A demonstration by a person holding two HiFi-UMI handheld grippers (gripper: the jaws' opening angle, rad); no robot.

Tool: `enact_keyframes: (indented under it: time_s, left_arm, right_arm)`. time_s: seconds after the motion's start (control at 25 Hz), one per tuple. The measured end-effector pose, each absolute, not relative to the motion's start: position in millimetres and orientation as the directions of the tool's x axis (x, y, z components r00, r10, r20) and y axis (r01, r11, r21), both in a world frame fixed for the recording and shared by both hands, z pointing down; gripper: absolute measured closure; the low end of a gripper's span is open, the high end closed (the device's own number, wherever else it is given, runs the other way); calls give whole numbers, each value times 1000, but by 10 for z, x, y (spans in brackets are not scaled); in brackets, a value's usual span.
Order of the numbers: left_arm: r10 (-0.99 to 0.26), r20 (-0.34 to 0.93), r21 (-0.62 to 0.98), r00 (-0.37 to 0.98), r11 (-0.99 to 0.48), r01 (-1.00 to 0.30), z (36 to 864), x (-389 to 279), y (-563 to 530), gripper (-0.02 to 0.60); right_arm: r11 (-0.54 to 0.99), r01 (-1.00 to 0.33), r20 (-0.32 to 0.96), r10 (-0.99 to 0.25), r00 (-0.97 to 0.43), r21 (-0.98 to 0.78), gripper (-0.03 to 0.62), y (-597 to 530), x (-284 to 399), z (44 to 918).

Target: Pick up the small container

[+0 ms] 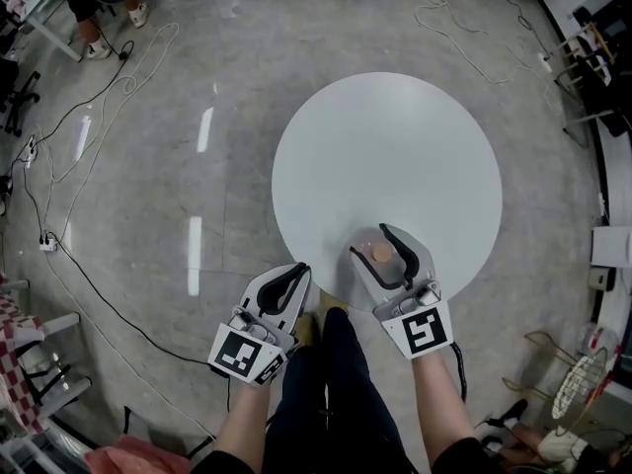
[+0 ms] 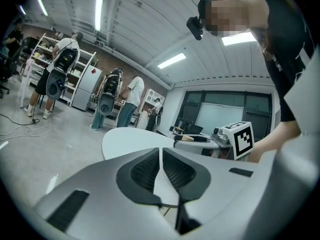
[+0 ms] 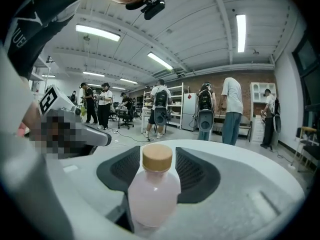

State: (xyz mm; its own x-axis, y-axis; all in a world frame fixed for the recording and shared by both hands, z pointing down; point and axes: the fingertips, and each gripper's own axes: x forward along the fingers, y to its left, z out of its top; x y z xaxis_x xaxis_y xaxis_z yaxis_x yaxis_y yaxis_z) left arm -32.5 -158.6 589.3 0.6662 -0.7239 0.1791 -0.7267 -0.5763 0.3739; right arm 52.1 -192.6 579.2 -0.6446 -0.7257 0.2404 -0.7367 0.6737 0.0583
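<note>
Pictured at the near edge of a round white tabletop: a small clear plastic bottle of pale pink liquid with a tan cap, upright and straddled by the right gripper. Spread wide on either side of the bottle's body, those ribbed dark fingers, with a sliver of daylight left on each flank. No squeeze, no lift, base apparently on the tabletop.

Off the near-left edge, over the grey floor rather than the tabletop: the left gripper, fingers brought together to a thin seam, nothing between them, no part in the grasp.

By the look of it, the approach step of the pickup, all but finished, with the bottle already deep in the mouth of the right gripper. Called for next, in all likelihood: closing both pads evenly on the rounded body below the cap, then raising straight up. Worth guarding against: a lopsided close, enough to nudge a light, narrow bottle over or skate it toward the tabletop's edge so close behind.

By count: one bottle, one cap, one tabletop, two grippers, two fingers on each.
</note>
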Motion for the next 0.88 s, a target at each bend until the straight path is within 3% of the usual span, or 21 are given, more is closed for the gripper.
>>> enact_keyframes:
  time_s: [0.88]
  left_arm:
    - [-736,184,413,651,-543,-731,5992,-347,-1682,560]
  right_arm:
    - [668,-739,244,-733,-635,83,465,-1929,528,5843]
